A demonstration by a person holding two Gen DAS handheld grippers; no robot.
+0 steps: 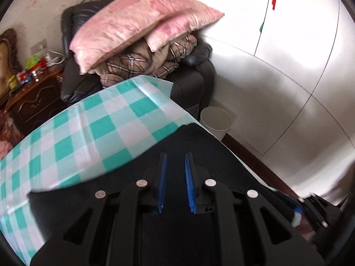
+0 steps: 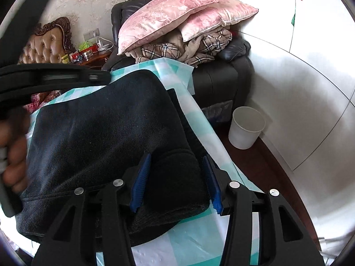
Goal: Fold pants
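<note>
Lying near cloth (image 2: 199,239) edge (right): pants (image 2: 106,133), seemingly folded.

One pair of dark pants (image 2: 106,128) lies on one desk under a single green-and-white checked cloth (image 1: 93,128). Two pink pillows (image 2: 177,15) sit stacked on one plaid blanket (image 2: 168,51), on one black armchair (image 2: 217,79). One white bin (image 2: 246,128) stands on the floor. Two tongs show: left tongs (image 1: 175,157), right tongs (image 2: 176,157). One hand (image 2: 13,155) is visible.
</note>
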